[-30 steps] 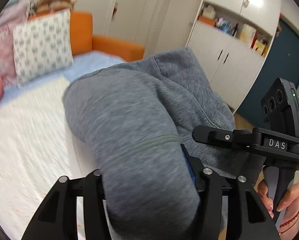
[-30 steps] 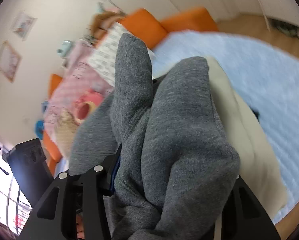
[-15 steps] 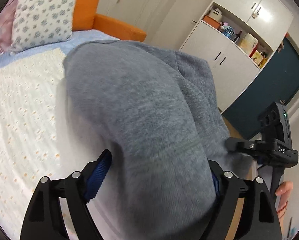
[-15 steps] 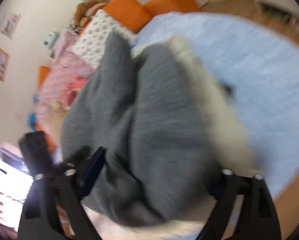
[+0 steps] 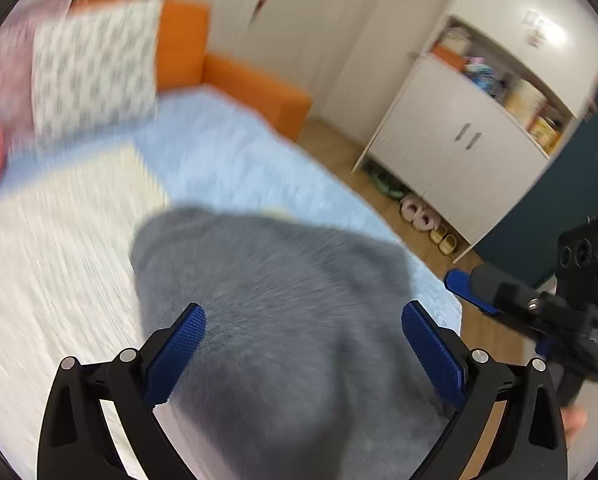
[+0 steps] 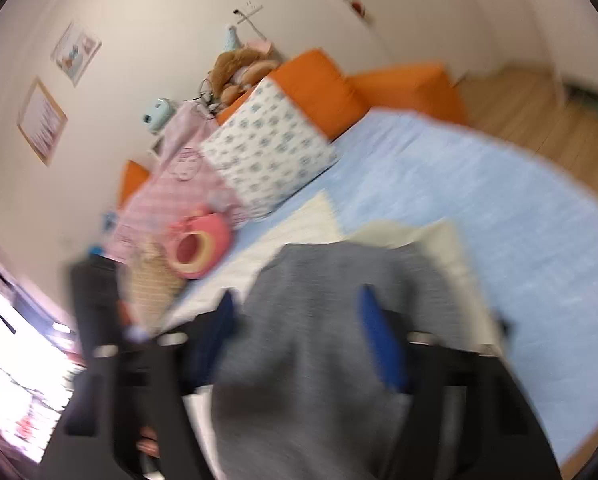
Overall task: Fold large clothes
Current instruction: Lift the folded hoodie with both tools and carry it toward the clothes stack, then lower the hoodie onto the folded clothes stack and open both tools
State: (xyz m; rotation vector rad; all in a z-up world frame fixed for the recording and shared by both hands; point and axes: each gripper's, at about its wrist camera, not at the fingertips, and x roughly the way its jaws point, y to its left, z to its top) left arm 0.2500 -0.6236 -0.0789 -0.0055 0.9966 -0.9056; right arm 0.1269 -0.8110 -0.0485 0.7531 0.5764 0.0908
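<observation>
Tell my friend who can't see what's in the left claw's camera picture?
An open left claw hangs over a gray garment lying on a blue bed cover. Behind are an orange sofa, a patterned pillow and white cupboards.

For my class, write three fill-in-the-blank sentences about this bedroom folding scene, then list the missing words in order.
1. The garment lying between the left gripper fingers is ____ in colour.
2. The left gripper's jaws stand ____.
3. The patterned pillow leans against an ____ cushion.

Missing words: grey; open; orange
</observation>
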